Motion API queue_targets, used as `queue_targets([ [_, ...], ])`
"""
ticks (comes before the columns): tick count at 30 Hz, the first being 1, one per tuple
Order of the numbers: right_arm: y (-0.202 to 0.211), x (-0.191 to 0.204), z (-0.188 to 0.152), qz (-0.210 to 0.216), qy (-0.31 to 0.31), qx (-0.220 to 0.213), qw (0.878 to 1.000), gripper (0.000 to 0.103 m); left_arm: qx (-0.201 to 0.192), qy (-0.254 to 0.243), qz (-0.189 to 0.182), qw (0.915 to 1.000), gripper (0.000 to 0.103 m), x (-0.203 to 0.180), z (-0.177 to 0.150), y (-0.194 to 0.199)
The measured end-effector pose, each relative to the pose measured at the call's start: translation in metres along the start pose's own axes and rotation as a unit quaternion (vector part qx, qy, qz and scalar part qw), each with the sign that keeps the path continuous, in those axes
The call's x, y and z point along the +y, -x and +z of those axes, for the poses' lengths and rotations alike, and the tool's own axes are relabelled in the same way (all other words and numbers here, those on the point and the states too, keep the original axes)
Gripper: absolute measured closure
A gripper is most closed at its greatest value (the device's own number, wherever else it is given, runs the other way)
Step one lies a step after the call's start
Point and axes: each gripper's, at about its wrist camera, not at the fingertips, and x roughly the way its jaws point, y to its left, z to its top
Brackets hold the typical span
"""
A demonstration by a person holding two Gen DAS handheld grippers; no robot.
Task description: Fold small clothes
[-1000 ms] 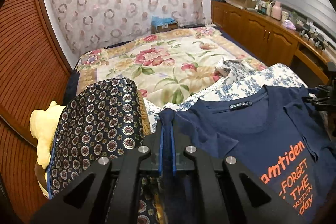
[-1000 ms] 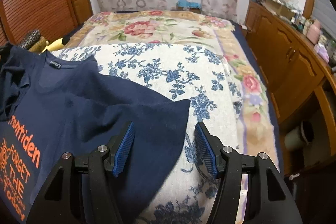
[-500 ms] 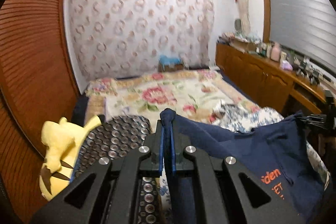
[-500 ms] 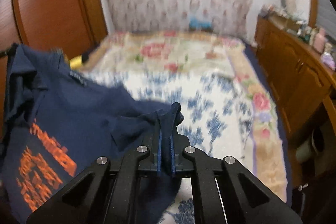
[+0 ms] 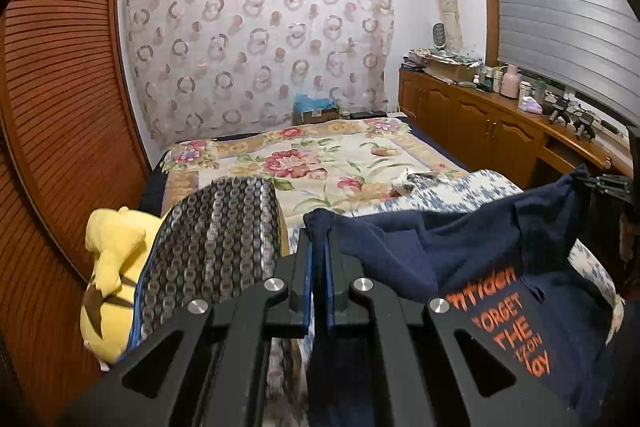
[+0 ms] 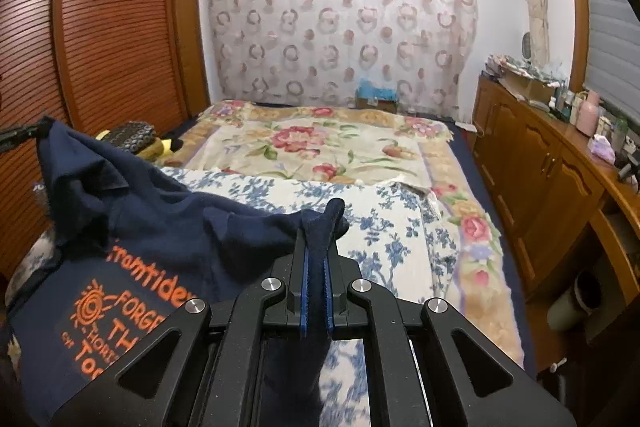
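Note:
A navy T-shirt (image 5: 472, 259) with orange lettering hangs between my two grippers, lifted off the bed. My left gripper (image 5: 317, 247) is shut on one shoulder corner of the shirt. My right gripper (image 6: 316, 247) is shut on the other shoulder corner; the shirt (image 6: 132, 227) sags to the left of it, print facing me. The right gripper also shows at the far right of the left wrist view (image 5: 608, 183), pinching the cloth. The shirt's lower part drops out of view below both cameras.
A blue-flowered white blanket (image 6: 400, 227) lies under the shirt on the bed (image 6: 320, 151). A patterned dark cushion (image 5: 216, 235) and a yellow plush toy (image 5: 108, 267) sit at the left. Wooden cabinets (image 6: 540, 179) run along the right, slatted wardrobe doors (image 5: 60, 107) along the left.
My right gripper closed on the shirt's shoulder. Both grippers then rose and tilted up, lifting the shirt off the blanket so it hangs between them.

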Motion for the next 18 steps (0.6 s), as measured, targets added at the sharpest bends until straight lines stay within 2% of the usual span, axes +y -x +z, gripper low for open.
queue_targets([
  [5, 0.038, 0.015, -0.02, 0.007, 0.009, -0.01, 1.0, 0.1, 0.002, 0.021, -0.01, 0.9997, 0.099, 0.007, -0.04, 0.03],
  [12, 0.065, 0.029, -0.058, 0.024, 0.006, -0.003, 1.0, 0.1, 0.02, 0.052, -0.023, 0.9982, 0.099, 0.021, -0.098, 0.049],
  [18, 0.085, 0.034, -0.066, 0.024, 0.007, -0.007, 1.0, 0.1, 0.016, 0.069, -0.02, 0.9973, 0.099, 0.03, -0.112, 0.069],
])
